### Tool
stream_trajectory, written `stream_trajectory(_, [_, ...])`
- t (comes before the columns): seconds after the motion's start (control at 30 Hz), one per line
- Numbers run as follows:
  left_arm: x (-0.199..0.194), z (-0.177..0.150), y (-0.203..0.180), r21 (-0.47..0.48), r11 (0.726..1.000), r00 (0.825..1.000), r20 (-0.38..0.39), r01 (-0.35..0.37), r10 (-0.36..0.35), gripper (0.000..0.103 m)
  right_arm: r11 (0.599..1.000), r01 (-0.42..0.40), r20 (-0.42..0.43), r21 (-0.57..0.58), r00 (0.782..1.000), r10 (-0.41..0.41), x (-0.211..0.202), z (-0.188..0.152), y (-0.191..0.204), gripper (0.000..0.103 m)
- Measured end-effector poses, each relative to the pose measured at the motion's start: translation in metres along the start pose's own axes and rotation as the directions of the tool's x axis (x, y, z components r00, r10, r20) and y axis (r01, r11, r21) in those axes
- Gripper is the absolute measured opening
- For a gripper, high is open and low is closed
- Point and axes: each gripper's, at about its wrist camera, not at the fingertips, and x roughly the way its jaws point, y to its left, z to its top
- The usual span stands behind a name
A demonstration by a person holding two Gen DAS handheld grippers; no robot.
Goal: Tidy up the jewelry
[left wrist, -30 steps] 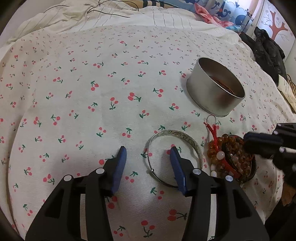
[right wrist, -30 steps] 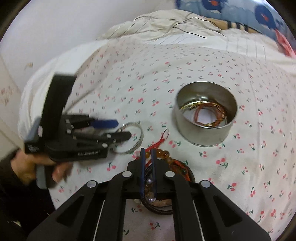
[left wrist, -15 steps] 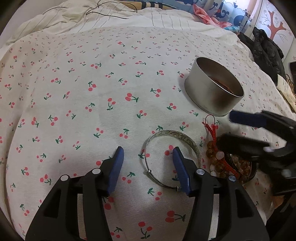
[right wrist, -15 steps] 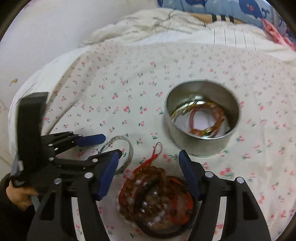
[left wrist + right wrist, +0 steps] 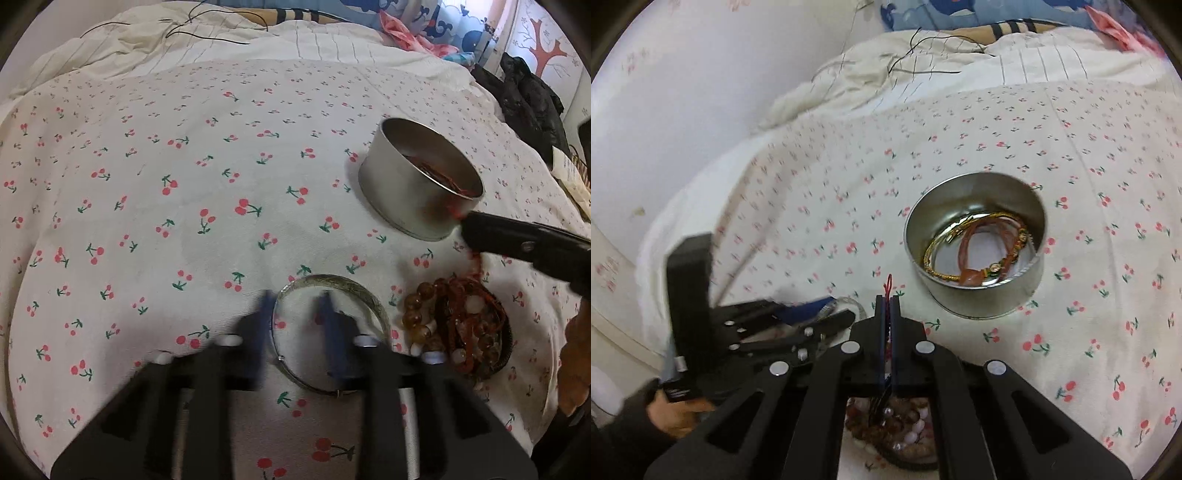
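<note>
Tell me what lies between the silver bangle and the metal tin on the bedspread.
Nothing but bare cherry-print bedspread lies between the silver bangle and the metal tin; the left wrist view shows it plainly.

Your left tongs (image 5: 293, 325), motion-blurred, jaws apart, straddle the near-left rim of the silver bangle (image 5: 328, 332) on the bed (image 5: 147, 184). Bead bracelets (image 5: 458, 328) lie just beside it; metal tin (image 5: 413, 184) sits toward the bed's right edge.

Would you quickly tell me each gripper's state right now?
Left gripper: open, straddling the silver bangle's rim.
Right gripper: shut on the red cord.
</note>
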Motion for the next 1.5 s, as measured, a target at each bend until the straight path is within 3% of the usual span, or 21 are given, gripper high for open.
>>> stream_trajectory(0.07, [0.0,0.001,0.002,-0.005,1.0,1.0,-0.001,0.016,-0.016,0.004,1.0,-0.012,0.012,0.026,1.0,0.011,-0.009,0.0,-0.007,0.003])
stream_trajectory(0.5, [-0.022,0.013,-0.005,-0.028,0.994,0.994,0.037,0.107,-0.106,0.003,0.994,0.001,0.105,0.107,0.994,-0.012,-0.064,-0.003,-0.043,0.003])
stream_trajectory(0.9, [-0.046,0.037,-0.015,-0.022,0.984,0.978,0.11,0.178,-0.175,0.003,0.994,-0.005,0.147,0.112,0.989,-0.011,-0.079,0.0,-0.047,0.003])
stream_trajectory(1.5, [-0.039,0.076,-0.046,-0.019,0.972,0.957,0.18,0.235,-0.228,0.004,0.994,-0.052,0.237,0.099,0.971,0.027,-0.089,0.028,-0.044,0.003])
